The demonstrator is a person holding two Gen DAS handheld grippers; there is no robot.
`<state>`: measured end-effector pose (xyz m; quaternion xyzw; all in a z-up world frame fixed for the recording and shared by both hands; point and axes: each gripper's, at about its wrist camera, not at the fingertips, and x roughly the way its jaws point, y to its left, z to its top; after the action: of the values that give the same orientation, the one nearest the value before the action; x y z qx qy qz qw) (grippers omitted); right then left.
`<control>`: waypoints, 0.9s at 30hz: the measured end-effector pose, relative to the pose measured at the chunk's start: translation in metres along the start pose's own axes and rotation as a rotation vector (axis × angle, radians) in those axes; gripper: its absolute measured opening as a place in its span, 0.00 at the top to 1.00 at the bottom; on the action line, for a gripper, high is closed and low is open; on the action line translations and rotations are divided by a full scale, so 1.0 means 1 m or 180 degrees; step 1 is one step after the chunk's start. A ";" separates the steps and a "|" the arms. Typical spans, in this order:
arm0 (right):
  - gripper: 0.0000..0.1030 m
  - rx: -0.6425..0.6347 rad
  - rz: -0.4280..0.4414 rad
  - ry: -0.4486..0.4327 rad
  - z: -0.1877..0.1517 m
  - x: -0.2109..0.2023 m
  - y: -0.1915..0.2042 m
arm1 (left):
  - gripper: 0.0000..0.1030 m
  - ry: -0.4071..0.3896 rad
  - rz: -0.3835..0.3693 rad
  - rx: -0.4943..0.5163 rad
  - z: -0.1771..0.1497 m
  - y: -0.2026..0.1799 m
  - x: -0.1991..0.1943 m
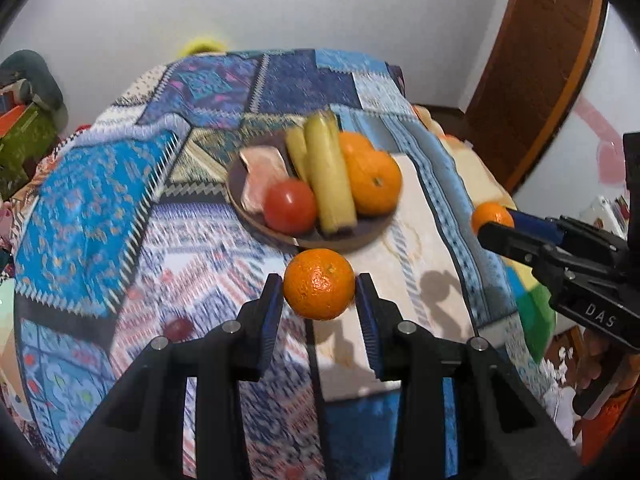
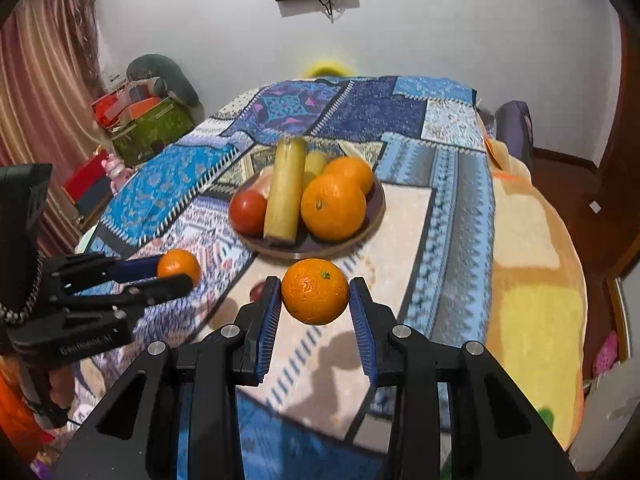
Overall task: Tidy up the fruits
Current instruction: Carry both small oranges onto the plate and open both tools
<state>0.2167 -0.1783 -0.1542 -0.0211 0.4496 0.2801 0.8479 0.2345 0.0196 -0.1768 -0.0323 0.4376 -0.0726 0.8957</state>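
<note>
Oranges, one clamped in each gripper, above patchwork cloth (image 1: 120, 200).
L gripper (image 1: 319, 286) pinched left orange (image 1: 319, 284); R gripper (image 2: 315, 292) pinched right orange (image 2: 315, 292); plate (image 2: 372, 216) w/ fruit just beyond.

1. The letters "DAS" stand in pale capitals on the black body of the right gripper (image 1: 494, 222), read in the left wrist view at its lower right; anything after the "S" is cut off by the edge of the view.
2. A pale line of lettering stands on the black body of the left gripper (image 2: 176, 276) in the right wrist view, but it is too blurred to read.
</note>
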 end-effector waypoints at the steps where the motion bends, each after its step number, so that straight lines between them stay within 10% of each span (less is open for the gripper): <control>1: 0.69 -0.0005 -0.0002 -0.0019 0.006 0.003 0.000 | 0.64 -0.0014 0.0008 -0.0003 0.004 0.001 0.002; 27: 0.69 -0.0109 -0.0043 -0.0090 0.088 0.089 -0.006 | 0.64 -0.0152 -0.0029 -0.0153 0.083 0.030 0.072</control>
<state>0.3249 -0.1175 -0.1715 -0.0346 0.4325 0.2823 0.8556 0.3470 0.0369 -0.1851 -0.0574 0.4175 -0.0654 0.9045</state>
